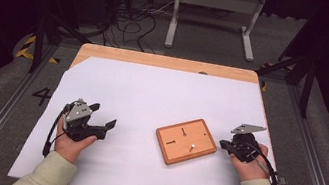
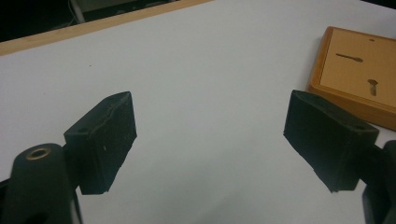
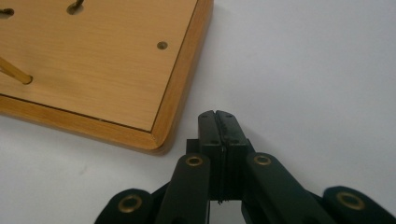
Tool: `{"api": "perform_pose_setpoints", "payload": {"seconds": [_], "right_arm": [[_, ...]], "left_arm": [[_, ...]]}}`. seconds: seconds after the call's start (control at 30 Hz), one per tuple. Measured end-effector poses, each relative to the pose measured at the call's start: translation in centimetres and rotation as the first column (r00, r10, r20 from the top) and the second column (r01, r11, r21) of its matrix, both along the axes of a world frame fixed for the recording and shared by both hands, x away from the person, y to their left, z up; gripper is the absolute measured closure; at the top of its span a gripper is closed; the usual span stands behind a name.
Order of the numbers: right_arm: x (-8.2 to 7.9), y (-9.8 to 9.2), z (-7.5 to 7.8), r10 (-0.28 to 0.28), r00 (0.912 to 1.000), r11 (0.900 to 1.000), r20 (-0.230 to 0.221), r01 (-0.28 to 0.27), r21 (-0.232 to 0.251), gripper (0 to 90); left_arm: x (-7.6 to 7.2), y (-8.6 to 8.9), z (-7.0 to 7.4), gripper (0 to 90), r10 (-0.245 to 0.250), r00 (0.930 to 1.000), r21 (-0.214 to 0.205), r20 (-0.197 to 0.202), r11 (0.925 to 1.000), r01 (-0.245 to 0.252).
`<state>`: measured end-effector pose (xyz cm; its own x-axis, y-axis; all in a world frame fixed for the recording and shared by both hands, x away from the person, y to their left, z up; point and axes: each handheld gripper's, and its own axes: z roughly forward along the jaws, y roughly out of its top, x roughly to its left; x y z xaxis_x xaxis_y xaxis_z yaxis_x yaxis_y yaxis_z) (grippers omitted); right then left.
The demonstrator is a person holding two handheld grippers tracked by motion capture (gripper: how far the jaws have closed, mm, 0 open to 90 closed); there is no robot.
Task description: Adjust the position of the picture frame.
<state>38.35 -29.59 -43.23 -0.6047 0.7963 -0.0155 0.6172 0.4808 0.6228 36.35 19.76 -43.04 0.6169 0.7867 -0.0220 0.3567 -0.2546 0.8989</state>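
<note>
Jaws of right gripper (image 3: 218, 115) are pressed together, empty, beside wooden board (image 3: 93, 70) at maybe ten o'clock; left gripper (image 2: 210, 135) gapes wide, empty.

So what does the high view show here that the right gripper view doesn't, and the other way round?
High view alone: the person's two hands, the left gripper with its fingers spread wide, the whole white sheet and the floor beyond the table.

Right gripper view alone: the right gripper from close up, its fingers pressed together on nothing, just beside the board's corner, and a small round hole near that edge.

Both: the wooden board on the sheet, with pegs standing in it.
</note>
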Motion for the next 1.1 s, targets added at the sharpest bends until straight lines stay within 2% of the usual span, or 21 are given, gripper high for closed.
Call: {"api": "perform_pose_setpoints", "payload": {"seconds": [0.23,0.33,0.63,0.77,0.8,0.9,1.1], "right_arm": [[0.0,0.9,-0.5,0.043,0.9986,0.9988,-0.031,-0.044,-0.021,90.0],[0.0,1.1,-0.3,0.042,0.9986,0.9985,-0.032,-0.043,-0.035,90.0],[-0.1,0.9,-0.2,0.039,0.9975,0.9990,-0.058,-0.040,-0.018,90.0],[-0.2,1.1,-0.2,0.057,0.9954,0.9984,-0.077,-0.057,-0.001,90.0],[-0.3,1.5,-0.1,0.078,0.9931,0.9969,-0.087,-0.079,-0.002,90.0],[-0.5,1.9,-0.1,0.095,0.9907,0.9954,-0.097,-0.096,0.002,90.0],[-1.2,3.3,0.0,0.155,0.9805,0.9878,-0.122,-0.156,-0.002,90.0]], "left_arm": [[0.0,0.0,0.0,17.6,0.004,1.0000,-0.001,0.002,1.0000,-0.004],[0.0,0.0,0.0,17.7,0.003,1.0000,-0.001,0.001,1.0000,-0.003],[0.0,-0.1,0.0,17.8,0.001,1.0000,-0.001,-0.003,1.0000,-0.001],[0.1,-0.1,-0.1,17.8,0.002,1.0000,-0.001,-0.004,1.0000,-0.002],[0.1,-0.1,-0.1,17.8,0.001,1.0000,-0.002,-0.004,1.0000,-0.001],[0.1,-0.1,-0.1,17.8,0.003,1.0000,-0.005,-0.002,1.0000,-0.003],[0.2,-0.1,-0.1,17.8,-0.001,1.0000,-0.003,-0.004,1.0000,0.001]]}}
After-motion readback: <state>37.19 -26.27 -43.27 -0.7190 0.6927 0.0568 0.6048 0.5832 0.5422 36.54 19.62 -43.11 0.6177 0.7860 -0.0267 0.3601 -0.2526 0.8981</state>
